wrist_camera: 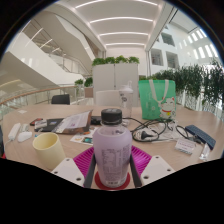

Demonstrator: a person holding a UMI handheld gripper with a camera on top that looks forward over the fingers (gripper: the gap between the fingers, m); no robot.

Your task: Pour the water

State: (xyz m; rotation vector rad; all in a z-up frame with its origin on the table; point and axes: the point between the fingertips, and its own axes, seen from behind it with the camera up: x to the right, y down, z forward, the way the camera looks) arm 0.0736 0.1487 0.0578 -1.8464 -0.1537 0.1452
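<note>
A clear plastic water bottle (112, 150) with a white cap and a pale printed label stands upright on a round red coaster (112, 184) on the wooden table (60, 150). It sits between my gripper's (112, 165) two fingers. The magenta pads (84, 160) lie against both of its sides with no gap showing, so the gripper is shut on it. A pale yellow cup (45, 146) stands on the table to the left, just beyond the left finger. The bottle's lower part hides the space between the fingertips.
Papers and small items (62, 123) lie beyond the cup. Black cables (150, 130) and a white box (186, 146) lie to the right. A green bag (157, 98) and a white planter with plants (112, 78) stand at the far side.
</note>
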